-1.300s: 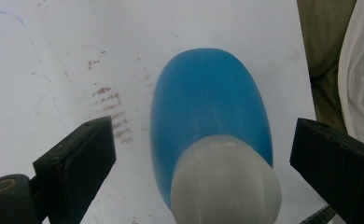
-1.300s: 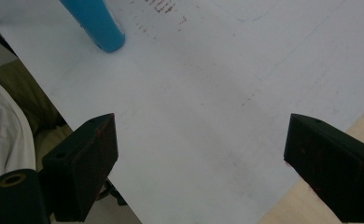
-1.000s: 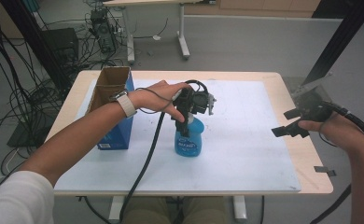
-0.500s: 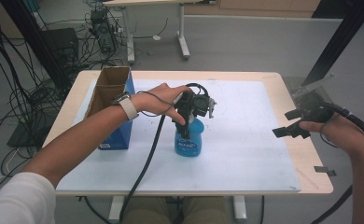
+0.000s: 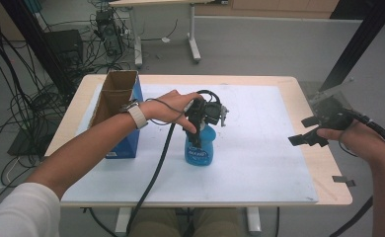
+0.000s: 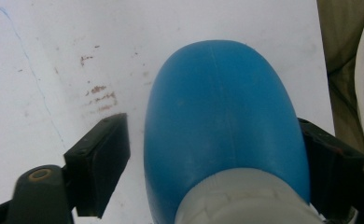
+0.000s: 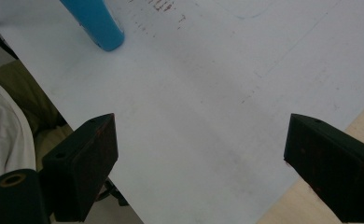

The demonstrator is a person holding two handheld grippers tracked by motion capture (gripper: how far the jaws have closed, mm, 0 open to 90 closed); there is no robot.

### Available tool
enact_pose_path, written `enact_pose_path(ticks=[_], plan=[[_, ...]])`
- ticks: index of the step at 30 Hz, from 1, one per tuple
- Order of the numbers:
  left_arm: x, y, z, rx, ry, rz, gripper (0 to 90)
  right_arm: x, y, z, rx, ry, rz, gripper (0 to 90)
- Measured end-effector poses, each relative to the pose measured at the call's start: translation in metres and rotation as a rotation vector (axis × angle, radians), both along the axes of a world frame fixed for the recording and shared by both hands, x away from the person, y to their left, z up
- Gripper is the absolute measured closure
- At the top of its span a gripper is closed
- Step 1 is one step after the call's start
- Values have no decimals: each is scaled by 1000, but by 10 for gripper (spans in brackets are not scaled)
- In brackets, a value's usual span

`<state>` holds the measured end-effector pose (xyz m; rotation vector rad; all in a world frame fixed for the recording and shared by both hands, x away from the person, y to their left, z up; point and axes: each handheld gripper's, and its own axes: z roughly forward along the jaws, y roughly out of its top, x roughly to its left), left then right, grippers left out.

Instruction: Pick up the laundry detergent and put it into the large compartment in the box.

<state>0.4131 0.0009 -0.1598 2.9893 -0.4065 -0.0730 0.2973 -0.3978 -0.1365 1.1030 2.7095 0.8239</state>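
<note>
A blue plastic bottle (image 5: pixel 199 149) with a grey-white neck stands upright near the middle of the white mat (image 5: pixel 259 148). My left gripper (image 5: pixel 196 137) comes down over it from above, with the bottle (image 6: pixel 222 112) between its jaws. The jaws have just been closing. One jaw lies against the bottle's side, and a narrow gap remains at the other. My right gripper (image 5: pixel 306 131) hovers open over the table's right edge, with nothing between its jaws (image 7: pixel 199 135). The bottle's base (image 7: pixel 98 23) appears at the upper left of the right gripper view.
An open blue cardboard box (image 5: pixel 116 98) stands at the mat's left edge, beside the left forearm. A black cable (image 5: pixel 156 168) trails from the left gripper toward the table's front edge. Bare wooden table (image 5: pixel 324 168) borders the mat on the right.
The left hand has sunk slightly over the bottle. The right hand and its gripper have kept still.
</note>
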Motion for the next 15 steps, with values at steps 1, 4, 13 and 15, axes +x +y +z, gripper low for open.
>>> enact_pose_path(ticks=[1,4,13,15], plan=[[0,0,0,-3,1,-4,231,0,0,0,0,0,0,97],[3,-1,-1,1,21,-10,298,1,0,-1,1,1,1,97],[7,0,-2,0,42,-14,365,1,1,-1,0,1,2,97],[7,1,-2,-2,45,-12,366,1,1,-1,1,-1,2,97]])
